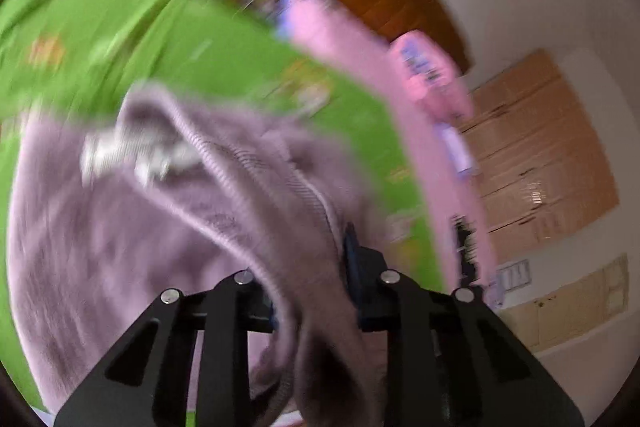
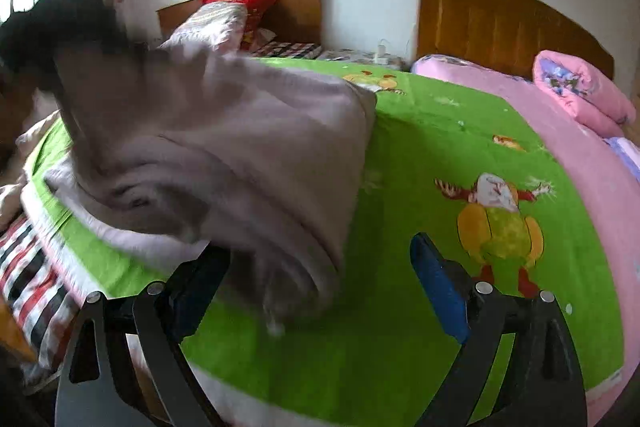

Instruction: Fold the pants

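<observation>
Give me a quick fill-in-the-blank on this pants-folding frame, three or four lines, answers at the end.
1. The left gripper is shut on a fold of the ____-coloured pants.
2. The right gripper has its jaws ____, with nothing pressed between them.
3. The pants lie on a bright ____ bedsheet printed with cartoon figures.
4. A rolled ____ quilt sits near the wooden headboard.

Missing words: lilac; open; green; pink

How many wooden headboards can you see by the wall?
2. One headboard stands behind the far bed with the red pillow; the other headboard stands behind the rolled pink quilt. More may be hidden.
</observation>
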`<state>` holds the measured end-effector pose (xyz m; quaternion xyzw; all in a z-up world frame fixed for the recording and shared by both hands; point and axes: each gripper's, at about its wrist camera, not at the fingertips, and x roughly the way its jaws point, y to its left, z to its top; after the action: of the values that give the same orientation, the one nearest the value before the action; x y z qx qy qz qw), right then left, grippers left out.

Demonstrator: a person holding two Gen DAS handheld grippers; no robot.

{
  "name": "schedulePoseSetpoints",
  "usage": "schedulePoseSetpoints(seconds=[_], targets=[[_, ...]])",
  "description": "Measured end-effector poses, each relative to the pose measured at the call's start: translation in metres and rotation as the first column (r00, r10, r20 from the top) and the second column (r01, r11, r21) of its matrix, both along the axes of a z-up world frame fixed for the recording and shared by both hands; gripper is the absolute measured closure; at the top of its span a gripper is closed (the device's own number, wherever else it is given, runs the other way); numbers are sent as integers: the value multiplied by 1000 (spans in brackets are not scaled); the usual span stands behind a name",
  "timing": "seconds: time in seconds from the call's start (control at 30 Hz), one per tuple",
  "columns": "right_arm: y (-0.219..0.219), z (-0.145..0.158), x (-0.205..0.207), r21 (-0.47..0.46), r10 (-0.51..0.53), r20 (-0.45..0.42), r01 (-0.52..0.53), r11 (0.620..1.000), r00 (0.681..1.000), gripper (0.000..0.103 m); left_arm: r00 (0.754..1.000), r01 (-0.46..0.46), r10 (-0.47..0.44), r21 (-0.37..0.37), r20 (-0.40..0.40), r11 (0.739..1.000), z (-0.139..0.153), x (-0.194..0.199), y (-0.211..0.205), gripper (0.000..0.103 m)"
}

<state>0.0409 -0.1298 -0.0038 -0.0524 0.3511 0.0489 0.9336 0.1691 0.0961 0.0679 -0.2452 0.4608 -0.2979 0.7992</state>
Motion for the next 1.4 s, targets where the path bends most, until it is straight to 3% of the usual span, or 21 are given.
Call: schedulePoseSetpoints(seconds=[0.1,0.17,0.23,0.33,0.47,0.53,0.6,0.73,0.83,0.87,0.9,0.93,0.97,1.0,1.07,1.1,1.17,1.23,1.27,1.37,1.4], targets=[[10,-11,13,-113,-22,-11,21,993,1000,15,990,28,-25,-22,141,999,75,-8,-5,81],[10,-14,14,-135,-32,1,32,990,999,15,982,11,-8,-14,191,1000,101,-11,3,81],[7,-11,12,-142,-27,32,31,989,999,15,980,-11,10,6,197,1000,104,-14,26,81],[10,-15,4,-171,-23,36,29,985,999,15,990,-102,101,11,98,995,50,-22,81,81],[5,-24,4,-143,-10,25,14,990,1000,15,961,-222,208,-59,-180,973,-95,-28,140,81],[4,-22,7,-149,-7,19,10,989,1000,13,964,-230,199,-182,-173,956,-124,-37,150,81],[5,-20,8,-151,-1,16,4,989,1000,13,968,-229,194,-239,-158,944,-127,-39,157,80],[2,-20,12,-134,1,-7,-2,991,1000,13,972,-213,201,-90,-122,973,-110,-37,145,72],[-1,-14,3,-88,68,-45,-72,994,997,12,959,-257,251,-23,-134,966,-94,-43,148,57],[-2,-11,-2,-95,101,-45,-105,990,994,12,945,-312,312,24,-102,950,-83,-54,154,40],[-4,-8,-8,-103,142,-43,-145,984,989,12,925,-372,377,82,-50,924,-69,-63,159,30],[-6,-4,-16,-98,187,-44,-191,977,981,12,893,-448,448,146,39,882,-53,-79,162,25],[-12,5,-25,-45,249,-38,-250,967,968,12,874,-487,474,176,108,856,-42,-91,162,24],[-16,13,-28,8,272,-19,-272,962,962,12,865,-497,464,185,192,848,-25,-108,155,23],[-24,33,-26,127,277,36,-279,952,960,12,885,-428,379,152,270,891,-4,-125,133,13],[-23,42,-20,174,266,68,-274,946,961,12,900,-374,319,148,298,915,3,-127,115,12],[-13,50,-4,193,230,94,-245,950,969,12,922,-277,197,210,334,938,6,-121,76,12],[5,46,11,152,215,93,-228,962,972,12,926,-252,134,315,352,915,-5,-115,46,12],[19,37,20,110,230,67,-236,965,971,12,932,-259,119,398,343,880,-17,-106,31,12],[51,-1,22,-46,297,-64,-300,953,953,14,948,-256,109,515,298,818,-55,-100,26,12],[48,-4,18,-31,298,-31,-298,954,954,13,952,-250,103,536,289,806,-67,-103,26,12]])
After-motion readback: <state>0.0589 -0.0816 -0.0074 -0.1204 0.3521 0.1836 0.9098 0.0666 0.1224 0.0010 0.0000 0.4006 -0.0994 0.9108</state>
